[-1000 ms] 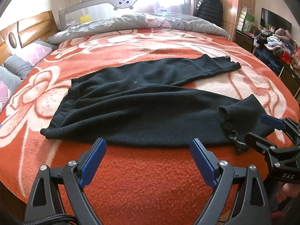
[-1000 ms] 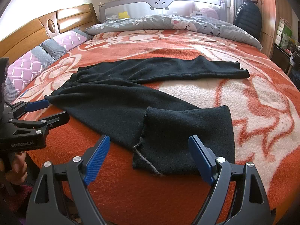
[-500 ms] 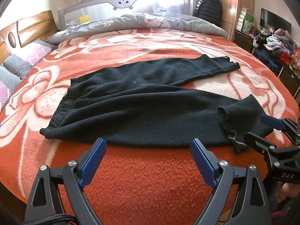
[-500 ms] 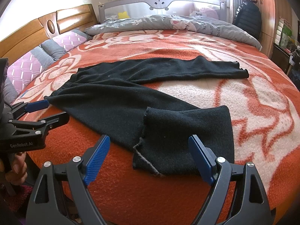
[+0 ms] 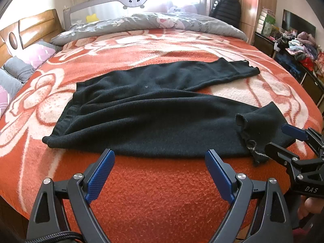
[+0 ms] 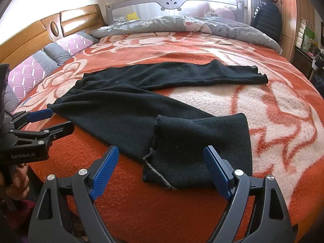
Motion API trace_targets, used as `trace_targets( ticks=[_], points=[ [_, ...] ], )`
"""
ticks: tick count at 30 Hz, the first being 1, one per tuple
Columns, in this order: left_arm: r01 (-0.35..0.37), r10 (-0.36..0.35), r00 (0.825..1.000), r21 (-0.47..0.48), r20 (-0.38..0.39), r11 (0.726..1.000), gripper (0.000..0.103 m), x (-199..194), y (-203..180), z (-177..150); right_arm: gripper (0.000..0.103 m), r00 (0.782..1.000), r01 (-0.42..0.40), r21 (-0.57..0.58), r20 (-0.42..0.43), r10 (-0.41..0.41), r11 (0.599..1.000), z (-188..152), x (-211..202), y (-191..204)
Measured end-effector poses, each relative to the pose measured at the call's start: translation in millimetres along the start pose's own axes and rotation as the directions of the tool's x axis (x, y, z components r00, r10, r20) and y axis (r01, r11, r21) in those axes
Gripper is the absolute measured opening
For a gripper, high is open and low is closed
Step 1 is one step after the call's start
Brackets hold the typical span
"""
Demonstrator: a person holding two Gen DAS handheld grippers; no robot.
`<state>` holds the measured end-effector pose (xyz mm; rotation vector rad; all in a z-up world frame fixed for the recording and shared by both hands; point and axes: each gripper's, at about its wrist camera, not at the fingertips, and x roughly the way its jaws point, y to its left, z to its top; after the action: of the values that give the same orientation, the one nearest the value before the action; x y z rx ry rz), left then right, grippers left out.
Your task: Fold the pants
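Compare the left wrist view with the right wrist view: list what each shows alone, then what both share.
Left wrist only: a heap of clothes on a low cabinet at the right edge, and the right gripper seen from the side.
Right wrist only: the left gripper from the side, with fingers on its handle.
Both: the black pants spread on the orange blanket, grey duvet behind.

**Pants laid out, both tools hanging back**

Black pants (image 6: 129, 109) are spread on the orange flowery blanket (image 6: 283, 109), near leg's cuff flipped back on itself. Right tool (image 6: 160, 166) hovers wide open just short of that cuff, gripping nothing. Left tool (image 6: 50, 121) sits open by the waistband corner.
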<state>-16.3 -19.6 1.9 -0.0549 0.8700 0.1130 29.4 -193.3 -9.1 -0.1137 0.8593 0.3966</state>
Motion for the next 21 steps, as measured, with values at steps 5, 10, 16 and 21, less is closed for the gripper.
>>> trace_targets(
  ticks=[5,10,16,21],
  points=[
    [0.002,-0.002,1.000,-0.001,-0.002,1.000,0.092,1,0,0,0.086,1.000,0.002,0.001,-0.001,-0.002,1.000,0,0,0],
    [0.015,-0.015,1.000,-0.003,-0.011,1.000,0.092,3,0,2,0.086,1.000,0.004,0.008,-0.006,-0.004,1.000,-2,-1,-4],
    [0.103,-0.103,0.993,-0.003,-0.063,0.995,0.092,12,-7,14,0.086,1.000,0.008,-0.014,-0.013,-0.008,1.000,-10,-4,-11],
    [0.201,-0.201,0.973,-0.014,-0.111,0.980,0.092,25,-21,34,0.086,1.000,0.009,-0.060,-0.026,-0.011,0.998,-23,-3,-12]
  ],
)
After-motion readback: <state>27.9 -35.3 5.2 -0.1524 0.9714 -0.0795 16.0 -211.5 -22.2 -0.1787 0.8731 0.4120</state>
